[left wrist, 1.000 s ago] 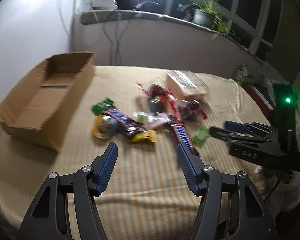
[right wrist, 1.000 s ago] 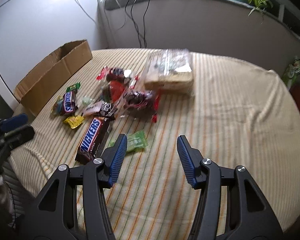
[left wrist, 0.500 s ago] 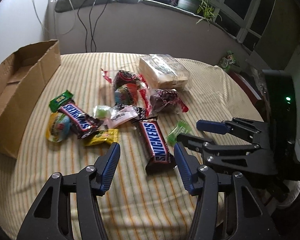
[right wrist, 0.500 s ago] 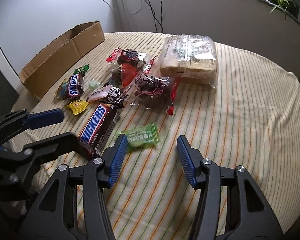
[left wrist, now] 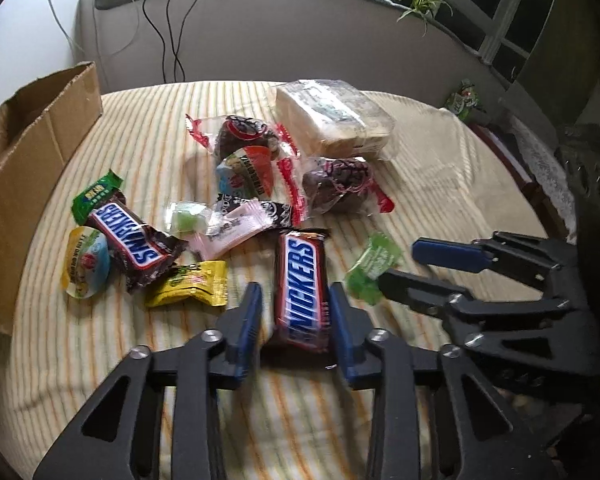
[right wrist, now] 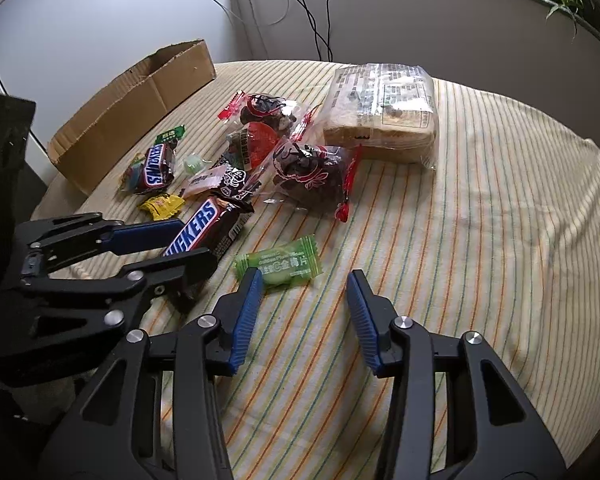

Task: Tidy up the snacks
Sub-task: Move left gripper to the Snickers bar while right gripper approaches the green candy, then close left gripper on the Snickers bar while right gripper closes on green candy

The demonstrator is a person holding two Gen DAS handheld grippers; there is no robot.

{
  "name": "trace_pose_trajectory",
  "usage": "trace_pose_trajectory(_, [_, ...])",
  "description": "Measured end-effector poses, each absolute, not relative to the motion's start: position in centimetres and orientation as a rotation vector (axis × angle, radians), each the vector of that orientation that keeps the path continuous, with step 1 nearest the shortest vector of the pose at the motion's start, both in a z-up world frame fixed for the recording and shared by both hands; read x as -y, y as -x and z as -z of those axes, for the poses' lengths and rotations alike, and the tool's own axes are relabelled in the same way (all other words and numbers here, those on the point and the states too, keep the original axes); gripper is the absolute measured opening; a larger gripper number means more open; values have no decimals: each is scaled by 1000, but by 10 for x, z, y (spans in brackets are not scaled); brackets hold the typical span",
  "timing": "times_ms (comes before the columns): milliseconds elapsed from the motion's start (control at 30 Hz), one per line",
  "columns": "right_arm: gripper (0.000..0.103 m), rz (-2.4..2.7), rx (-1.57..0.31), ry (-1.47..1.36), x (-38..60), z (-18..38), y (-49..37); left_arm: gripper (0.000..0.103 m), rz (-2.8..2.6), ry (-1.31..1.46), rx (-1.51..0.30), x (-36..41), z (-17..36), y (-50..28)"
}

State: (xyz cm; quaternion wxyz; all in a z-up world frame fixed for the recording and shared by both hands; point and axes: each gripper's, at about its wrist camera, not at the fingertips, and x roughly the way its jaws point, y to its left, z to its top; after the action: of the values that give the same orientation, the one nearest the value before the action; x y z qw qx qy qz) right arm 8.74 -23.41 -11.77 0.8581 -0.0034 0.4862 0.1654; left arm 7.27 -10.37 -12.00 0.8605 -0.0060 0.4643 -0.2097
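Since a second ago the left gripper (left wrist: pixel 294 312) has slid from bare cloth onto the big Snickers (left wrist: pixel 303 292), jaws closing with the bar between them, right pad at its edge, left pad a sliver off. Largest first on the striped table (right wrist: pixel 500 240): box (left wrist: pixel 24 160) at 9 o'clock, bread pack (left wrist: pixel 332 116) at 1, snack pile centre. Right gripper (right wrist: pixel 302 280), jaws apart and closing on nothing, left pad just beside the green candy (right wrist: pixel 284 266).
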Motion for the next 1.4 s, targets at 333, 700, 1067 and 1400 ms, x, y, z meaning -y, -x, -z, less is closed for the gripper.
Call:
trace_pose_trajectory(333, [50, -346, -1016, 18, 218, 121, -94, 27, 443, 32, -971, 88, 120, -67])
trace_pose_trajectory(700, [23, -331, -994, 146, 206, 121, -89, 27, 418, 46, -962, 77, 120, -57])
trace_pose_trajectory(1067, [8, -362, -979, 41, 222, 110, -78, 27, 415, 53, -944, 77, 117, -48])
trace_pose_trajectory(1400, [5, -377, -936, -7, 223, 88, -62, 27, 398, 80, -906, 66, 104, -40])
